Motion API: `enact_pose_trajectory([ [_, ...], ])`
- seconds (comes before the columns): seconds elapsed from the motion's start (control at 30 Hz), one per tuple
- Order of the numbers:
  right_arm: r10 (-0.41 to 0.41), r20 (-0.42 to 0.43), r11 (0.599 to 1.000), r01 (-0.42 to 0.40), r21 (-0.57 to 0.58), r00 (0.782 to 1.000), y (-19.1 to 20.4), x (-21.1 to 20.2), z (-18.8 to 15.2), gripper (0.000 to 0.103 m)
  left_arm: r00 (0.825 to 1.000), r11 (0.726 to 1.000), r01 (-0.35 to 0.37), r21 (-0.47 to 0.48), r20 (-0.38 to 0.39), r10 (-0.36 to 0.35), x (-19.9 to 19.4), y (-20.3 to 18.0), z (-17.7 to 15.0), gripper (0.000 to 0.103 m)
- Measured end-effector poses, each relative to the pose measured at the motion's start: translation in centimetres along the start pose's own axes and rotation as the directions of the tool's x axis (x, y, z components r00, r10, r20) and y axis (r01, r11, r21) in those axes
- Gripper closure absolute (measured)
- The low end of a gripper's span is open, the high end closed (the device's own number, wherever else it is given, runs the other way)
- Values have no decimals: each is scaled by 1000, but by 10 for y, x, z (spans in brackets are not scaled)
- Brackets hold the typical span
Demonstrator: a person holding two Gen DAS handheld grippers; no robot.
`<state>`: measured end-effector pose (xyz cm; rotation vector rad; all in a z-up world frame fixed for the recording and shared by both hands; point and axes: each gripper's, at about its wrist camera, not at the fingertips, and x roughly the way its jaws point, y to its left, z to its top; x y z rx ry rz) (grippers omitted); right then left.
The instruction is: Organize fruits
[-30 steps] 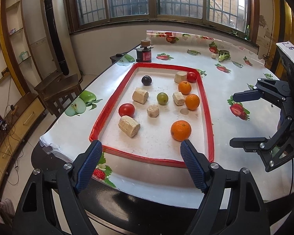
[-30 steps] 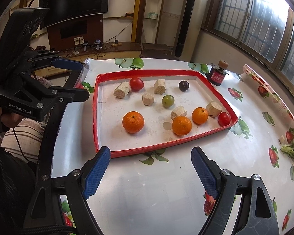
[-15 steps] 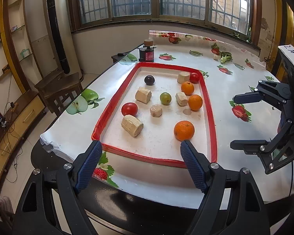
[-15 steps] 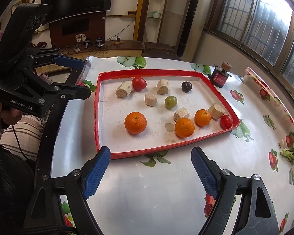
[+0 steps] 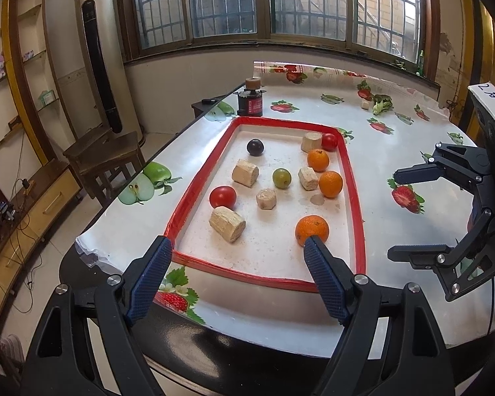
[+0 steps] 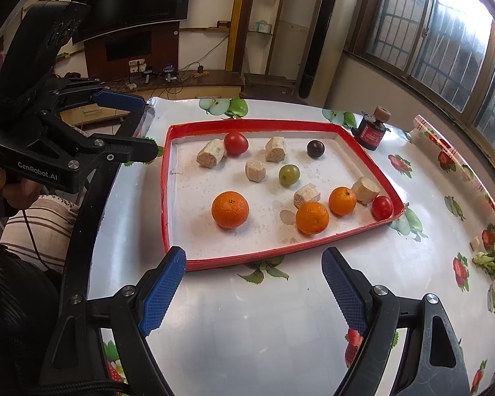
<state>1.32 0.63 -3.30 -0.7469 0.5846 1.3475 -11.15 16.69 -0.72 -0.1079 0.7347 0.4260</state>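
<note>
Barely a shift since a second ago: in the left wrist view the tray [image 5: 355,198] has slid a touch lower, and the big orange [image 5: 312,229] now peeks just behind the tip of one blue pad; the fruit itself hasn't budged

Left gripper [image 5: 237,247] hovers at the tray's near edge, jaws spread wide, nothing between them. Right gripper [image 6: 252,262] hangs off the tray's long side over the counter [image 6: 264,323], jaws spread too, empty

Inside the tray: the big orange sits alone towards the near end, two smaller oranges [image 5: 330,183] [image 5: 317,159] line up along the right rim, a small tomato [image 5: 329,141] tucked in the far right corner. A larger tomato [image 5: 222,196] sits by the left rim, a green fruit [image 5: 281,178] near the tray's middle, a dark plum [image 5: 255,147] towards the far end. Tan chunks [image 5: 227,219] are scattered among them, one just beside the larger tomato

Beyond the tray's far corner stands a small dark jar [image 5: 249,101]
</note>
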Motion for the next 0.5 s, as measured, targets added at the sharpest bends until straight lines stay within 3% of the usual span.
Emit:
enact_pose_trajectory([
  [0.5, 0, 15, 1000, 0, -3, 1000, 4, -7, 0, 17, 1000, 1000, -5, 9, 26, 5, -8, -5, 2, 21],
])
